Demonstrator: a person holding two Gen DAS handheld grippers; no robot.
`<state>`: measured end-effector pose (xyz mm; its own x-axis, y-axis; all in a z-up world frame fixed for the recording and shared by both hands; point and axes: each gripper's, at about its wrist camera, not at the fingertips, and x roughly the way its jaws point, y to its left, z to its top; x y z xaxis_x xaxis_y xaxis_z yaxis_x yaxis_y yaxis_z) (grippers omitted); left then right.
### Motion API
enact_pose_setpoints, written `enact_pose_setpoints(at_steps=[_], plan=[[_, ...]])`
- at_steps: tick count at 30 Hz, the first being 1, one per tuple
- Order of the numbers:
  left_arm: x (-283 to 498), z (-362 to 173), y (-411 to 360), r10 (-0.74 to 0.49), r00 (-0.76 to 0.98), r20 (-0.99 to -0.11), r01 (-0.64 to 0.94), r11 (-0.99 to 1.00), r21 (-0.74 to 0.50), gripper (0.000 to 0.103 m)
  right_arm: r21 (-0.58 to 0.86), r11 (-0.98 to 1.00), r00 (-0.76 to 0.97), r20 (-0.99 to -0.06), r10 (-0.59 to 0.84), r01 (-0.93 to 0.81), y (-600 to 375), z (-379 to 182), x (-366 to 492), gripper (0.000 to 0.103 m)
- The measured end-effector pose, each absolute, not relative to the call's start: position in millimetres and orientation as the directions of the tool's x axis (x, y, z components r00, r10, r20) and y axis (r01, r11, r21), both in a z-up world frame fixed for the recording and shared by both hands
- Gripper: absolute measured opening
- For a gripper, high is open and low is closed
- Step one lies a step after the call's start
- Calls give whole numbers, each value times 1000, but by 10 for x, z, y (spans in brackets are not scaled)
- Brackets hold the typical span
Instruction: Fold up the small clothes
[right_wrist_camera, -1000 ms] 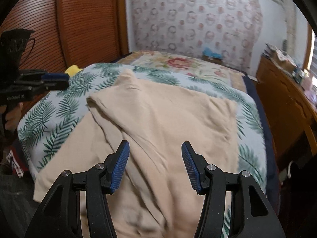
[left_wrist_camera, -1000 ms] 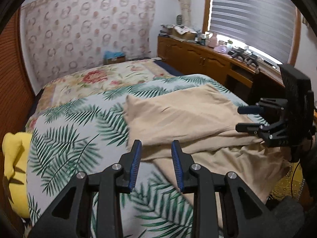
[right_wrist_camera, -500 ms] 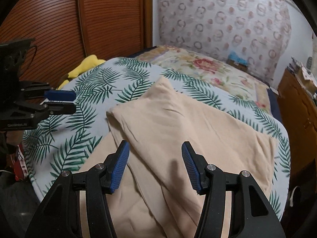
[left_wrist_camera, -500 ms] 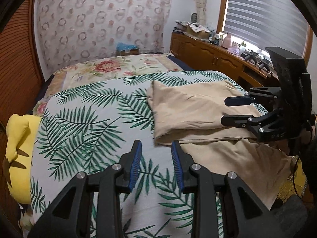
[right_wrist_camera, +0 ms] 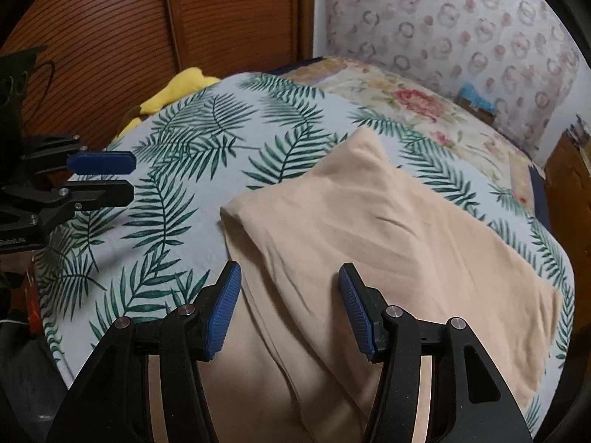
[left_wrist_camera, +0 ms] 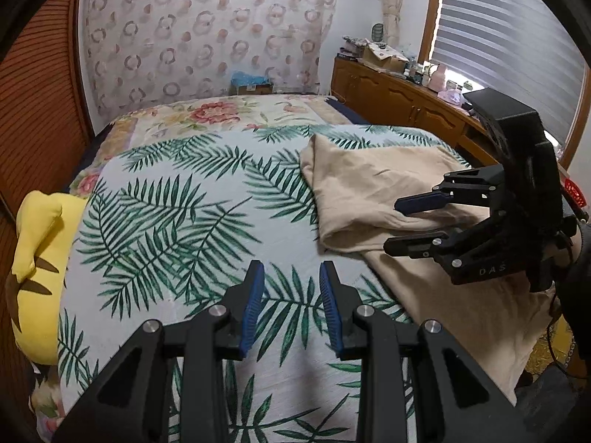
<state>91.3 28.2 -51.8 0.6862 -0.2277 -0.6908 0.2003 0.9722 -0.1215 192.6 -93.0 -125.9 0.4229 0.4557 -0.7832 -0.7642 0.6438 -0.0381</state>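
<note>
A beige garment (left_wrist_camera: 369, 184) lies loosely folded on the right half of the palm-leaf bedspread (left_wrist_camera: 166, 221), its lower layer hanging over the near bed edge. My left gripper (left_wrist_camera: 291, 265) hovers over bare bedspread just left of the garment, jaws narrowly open with nothing between them. In the right wrist view the garment (right_wrist_camera: 369, 229) fills the middle. My right gripper (right_wrist_camera: 289, 267) is open above its near left fold, holding nothing. Each gripper shows in the other's view: the right gripper (left_wrist_camera: 391, 227) over the cloth, the left gripper (right_wrist_camera: 131, 177) over the bedspread (right_wrist_camera: 207, 129).
A yellow plush (left_wrist_camera: 37, 258) lies along the bed's left edge. Floral bedding (left_wrist_camera: 214, 114) covers the far end, with a blue-topped box (left_wrist_camera: 251, 83) behind it. A wooden cabinet (left_wrist_camera: 399, 99) runs along the right; a slatted wooden door (right_wrist_camera: 110, 37) stands on the left.
Both grippers have moved left across the bed. The left one has gone from over the garment to bare bedspread; the right one now sits over the garment's left fold. Neither opening changed.
</note>
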Motion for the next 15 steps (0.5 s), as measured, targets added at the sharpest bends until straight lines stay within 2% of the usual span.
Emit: enact_pose_setpoints(at_steps=[12,14,15], plan=[[898,-598,251,-243,673,-699,208,968,-137,29,-102,617,434,-799,416,-780,-846,-1395,1898,54],[887,-582,235,-247,674,-696,212,967,-138,29,-107,621,440,-798,412,-776,-852,-1393,1911,35],[879,-576,226,-250,675,-695,215,967,-139,29,-116,627,450,-795,407,-771,-862,-1389,1921,30]])
